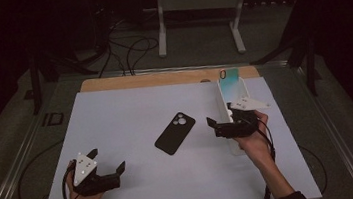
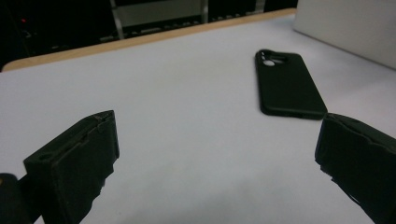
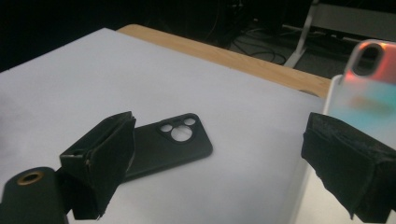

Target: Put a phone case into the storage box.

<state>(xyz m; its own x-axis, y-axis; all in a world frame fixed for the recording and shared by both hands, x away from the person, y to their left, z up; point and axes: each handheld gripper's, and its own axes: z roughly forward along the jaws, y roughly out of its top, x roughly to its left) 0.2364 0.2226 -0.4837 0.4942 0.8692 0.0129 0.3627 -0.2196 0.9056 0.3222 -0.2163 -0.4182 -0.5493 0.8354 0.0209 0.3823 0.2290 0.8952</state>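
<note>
Right gripper (image 1: 221, 124) hovers with jaws spread wide and empty, the black phone case (image 1: 175, 133) just to its left and a white tray (image 1: 229, 93) holding an iridescent phone (image 1: 229, 77) beside it — likely lining up a pick. Left gripper (image 1: 107, 161) waits, also agape, well apart. White worktop (image 1: 130, 110), wooden far edge, dark room beyond.

1. In the high view we see a dim scene; the white table sheet (image 1: 133, 134) is the brightest area, and the surroundings fall into near black.
2. We note soft, faint shadows and no hard glare.
3. In both gripper views the near jaws are blurred.
4. The iridescent phone case (image 3: 369, 88) is out of focus.
</note>
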